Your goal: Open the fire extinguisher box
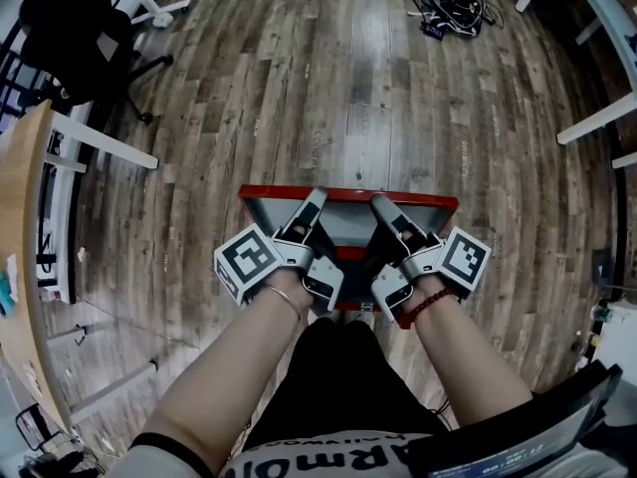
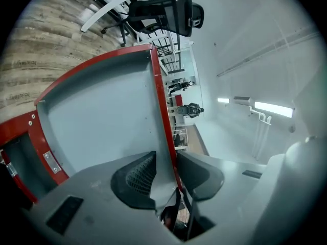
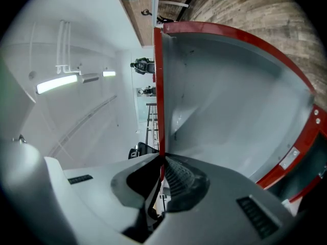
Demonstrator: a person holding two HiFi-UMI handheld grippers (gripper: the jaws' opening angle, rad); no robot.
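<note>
The red metal fire extinguisher box is set on the wood-plank floor, just in front of the person. Its grey-lined lid is raised, and its red rim is clamped between the narrowed jaws of the left gripper and the right gripper. Bare floor is seen beyond the rim; white table legs stand well apart.

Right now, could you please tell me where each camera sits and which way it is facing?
Head view: on the person's head, facing steeply down at the floor and the lid; forearms, lap, left tongs and right tongs show.
Left gripper view: on the left tongs, facing along jaws clamped on the lid's red edge; chair beyond.
Right gripper view: on the right tongs, facing along jaws clamped on the lid's red edge; ceiling light beyond.
Shared: both gripper views show the lid's grey inside.
</note>
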